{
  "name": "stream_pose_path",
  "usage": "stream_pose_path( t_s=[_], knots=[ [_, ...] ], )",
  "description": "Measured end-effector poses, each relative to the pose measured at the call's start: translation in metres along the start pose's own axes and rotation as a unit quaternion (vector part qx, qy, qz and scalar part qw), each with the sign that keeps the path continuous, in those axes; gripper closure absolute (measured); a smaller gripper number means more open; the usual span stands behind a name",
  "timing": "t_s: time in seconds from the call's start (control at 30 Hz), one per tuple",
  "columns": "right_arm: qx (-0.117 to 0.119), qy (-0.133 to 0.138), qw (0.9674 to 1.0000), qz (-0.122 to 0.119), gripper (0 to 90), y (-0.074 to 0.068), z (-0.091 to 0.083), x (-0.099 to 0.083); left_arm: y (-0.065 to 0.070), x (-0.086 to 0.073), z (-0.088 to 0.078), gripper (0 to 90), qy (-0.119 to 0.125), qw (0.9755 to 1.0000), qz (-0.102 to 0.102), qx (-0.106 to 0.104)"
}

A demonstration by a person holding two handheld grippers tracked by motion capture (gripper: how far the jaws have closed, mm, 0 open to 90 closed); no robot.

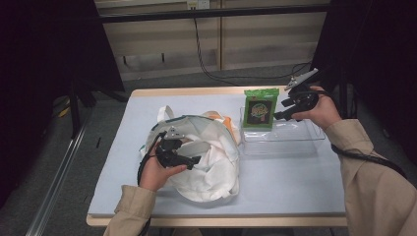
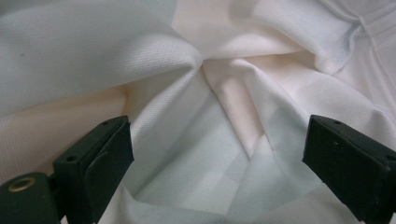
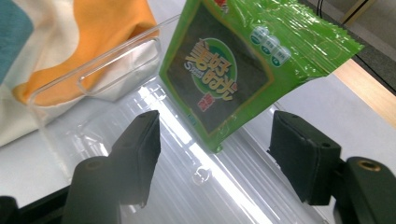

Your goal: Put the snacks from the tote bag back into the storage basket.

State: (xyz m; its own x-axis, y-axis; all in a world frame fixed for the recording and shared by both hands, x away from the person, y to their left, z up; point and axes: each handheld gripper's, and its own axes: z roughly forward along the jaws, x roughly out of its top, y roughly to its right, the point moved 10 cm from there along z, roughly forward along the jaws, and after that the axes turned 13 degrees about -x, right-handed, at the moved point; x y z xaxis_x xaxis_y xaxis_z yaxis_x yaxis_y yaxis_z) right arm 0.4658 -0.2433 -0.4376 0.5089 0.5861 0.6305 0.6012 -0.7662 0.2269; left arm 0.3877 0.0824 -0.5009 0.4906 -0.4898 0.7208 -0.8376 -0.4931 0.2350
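Hand-held gripper (image 1: 189,160) — over bag (image 1: 216,167), grey table (image 1: 285,187).

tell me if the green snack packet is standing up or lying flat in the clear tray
Standing up. The green packet rests on its bottom edge inside the clear tray, its printed front facing the high view, tilted slightly in the right gripper view.
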Motion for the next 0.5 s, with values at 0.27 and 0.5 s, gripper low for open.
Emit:
stream_pose_path(
  t_s=[0.27,0.5],
  knots=[
    [0.003,0.014,0.9999,0.004,30.9,-0.007,-0.011,0.0,0.004,0.002,0.003,8.1,-0.001,1.0,0.002,-0.004],
    [0.009,0.022,0.9997,-0.003,26.7,-0.017,-0.016,-0.001,0.004,0.003,0.004,8.0,-0.003,1.0,0.004,-0.002]
  ],
)
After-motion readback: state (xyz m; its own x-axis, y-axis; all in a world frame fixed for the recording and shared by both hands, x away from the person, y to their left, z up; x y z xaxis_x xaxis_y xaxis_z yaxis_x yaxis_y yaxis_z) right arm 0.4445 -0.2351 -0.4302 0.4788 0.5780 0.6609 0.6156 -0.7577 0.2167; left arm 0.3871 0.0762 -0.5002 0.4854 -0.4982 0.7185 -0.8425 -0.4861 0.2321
